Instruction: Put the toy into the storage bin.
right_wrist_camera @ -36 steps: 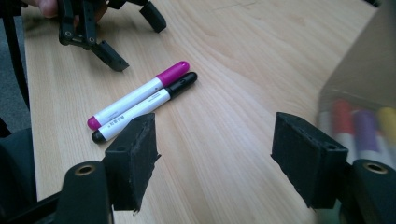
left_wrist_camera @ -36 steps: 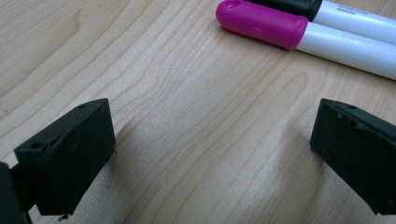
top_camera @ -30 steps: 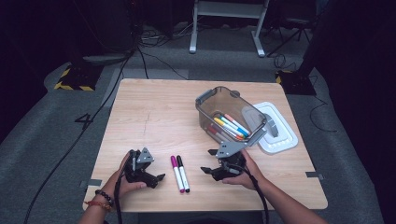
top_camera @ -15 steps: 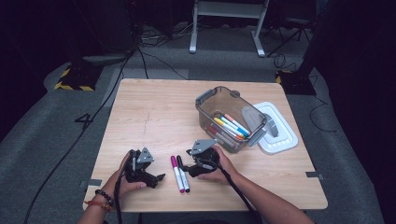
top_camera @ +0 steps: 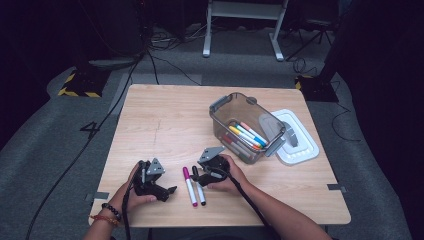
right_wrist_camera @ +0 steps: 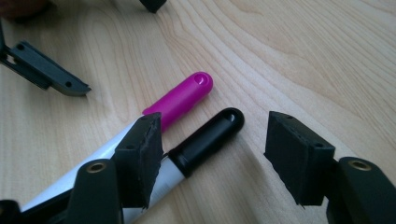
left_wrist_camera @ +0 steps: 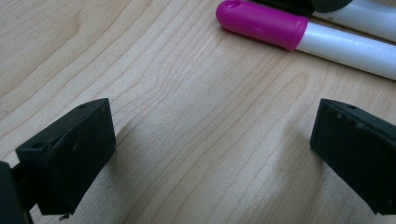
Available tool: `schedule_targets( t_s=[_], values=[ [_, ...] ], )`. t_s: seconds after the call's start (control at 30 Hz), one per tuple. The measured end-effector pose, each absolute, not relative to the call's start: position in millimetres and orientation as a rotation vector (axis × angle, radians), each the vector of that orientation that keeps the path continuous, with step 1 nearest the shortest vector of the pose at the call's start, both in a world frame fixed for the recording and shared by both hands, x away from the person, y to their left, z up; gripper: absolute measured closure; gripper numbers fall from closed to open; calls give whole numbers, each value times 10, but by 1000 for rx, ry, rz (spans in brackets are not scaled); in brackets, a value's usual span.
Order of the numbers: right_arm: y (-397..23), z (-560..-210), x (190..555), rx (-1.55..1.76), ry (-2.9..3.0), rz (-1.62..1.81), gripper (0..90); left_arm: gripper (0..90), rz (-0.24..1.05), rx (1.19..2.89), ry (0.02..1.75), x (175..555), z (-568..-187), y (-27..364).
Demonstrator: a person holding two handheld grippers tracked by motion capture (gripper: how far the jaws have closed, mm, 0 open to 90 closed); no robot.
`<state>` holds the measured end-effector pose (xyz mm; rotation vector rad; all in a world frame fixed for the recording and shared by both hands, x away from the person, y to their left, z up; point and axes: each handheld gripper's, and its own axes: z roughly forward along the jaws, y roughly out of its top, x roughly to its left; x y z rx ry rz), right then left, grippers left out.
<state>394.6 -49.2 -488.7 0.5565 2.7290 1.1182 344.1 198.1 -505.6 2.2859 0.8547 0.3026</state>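
Note:
Two white markers lie side by side near the table's front edge, one with a pink cap (top_camera: 188, 182) and one with a black cap (top_camera: 199, 189). My right gripper (top_camera: 196, 176) is down at their capped ends. In the right gripper view its jaws (right_wrist_camera: 215, 140) straddle the black cap (right_wrist_camera: 210, 133), with one pad between it and the pink cap (right_wrist_camera: 184, 98). The jaws have just been closing, and a gap still shows beside the black cap. My left gripper (top_camera: 169, 191) rests to the markers' left, open (left_wrist_camera: 210, 144) over bare wood, with the pink cap (left_wrist_camera: 261, 21) ahead.
A clear plastic box (top_camera: 218, 106) holding several coloured markers stands right of centre, its white lid (top_camera: 302, 147) flat beside it on the right. The wooden table (top_camera: 160, 125) has bare room at the left and back. Dark floor and cables surround it.
My right gripper has moved left from in front of the box and sunk onto the markers' capped ends, with its jaws narrowing. The left gripper has stayed put.

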Motion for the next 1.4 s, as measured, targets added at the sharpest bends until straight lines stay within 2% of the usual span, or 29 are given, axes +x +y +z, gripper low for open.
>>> schedule_targets(
  t_s=[0.17,0.27,0.3,0.7,1.1,1.4],
  values=[
    [-599,-4930,3959,568,2732,1068,508,4,303,2286,855,3439,-5056,1982],
    [-764,-4904,3973,588,2729,1044,689,4,303,2286,858,3437,-5056,1982],
    [-814,-4906,3970,584,2730,1048,721,5,302,2285,859,3436,-5056,1981],
    [-1533,-4871,3774,616,2758,1018,744,4,300,2285,857,3438,-5057,1983],
    [-1783,-4732,3692,592,2722,1073,745,3,301,2285,852,3443,-5057,1982],
    [-1912,-4468,3631,580,2603,1250,745,3,300,2286,851,3444,-5057,1982]
  ],
)
